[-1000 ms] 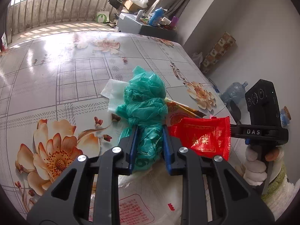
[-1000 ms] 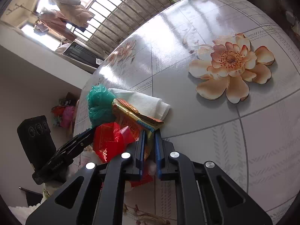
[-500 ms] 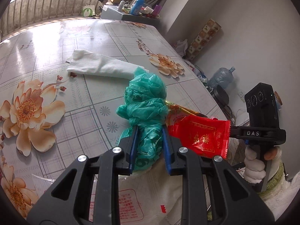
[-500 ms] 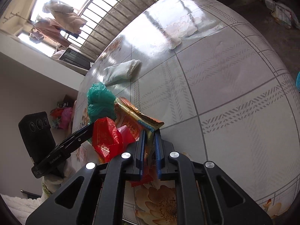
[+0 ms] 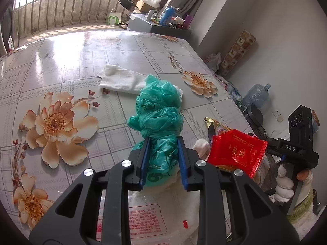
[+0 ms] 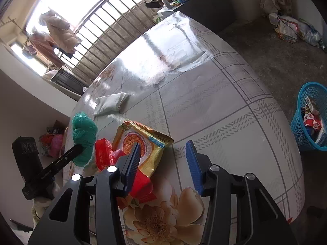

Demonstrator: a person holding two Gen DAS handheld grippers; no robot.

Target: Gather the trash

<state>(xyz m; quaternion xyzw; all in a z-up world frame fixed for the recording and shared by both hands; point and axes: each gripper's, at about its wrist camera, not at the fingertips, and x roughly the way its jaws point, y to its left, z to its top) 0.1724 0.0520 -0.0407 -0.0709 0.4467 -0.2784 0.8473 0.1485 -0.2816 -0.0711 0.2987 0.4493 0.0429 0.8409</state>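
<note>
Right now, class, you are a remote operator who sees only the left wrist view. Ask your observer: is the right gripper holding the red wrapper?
Observer: No. The right gripper is opening its fingers. The red wrapper and a yellow wrapper lean against one finger only, and bare table shows in the gap.
Operator: Where should the trash go?
Observer: A blue basket stands on the floor past the table's edge, at the right of the right wrist view.
Operator: Is it empty?
Observer: No, it already holds some packaging.
</note>
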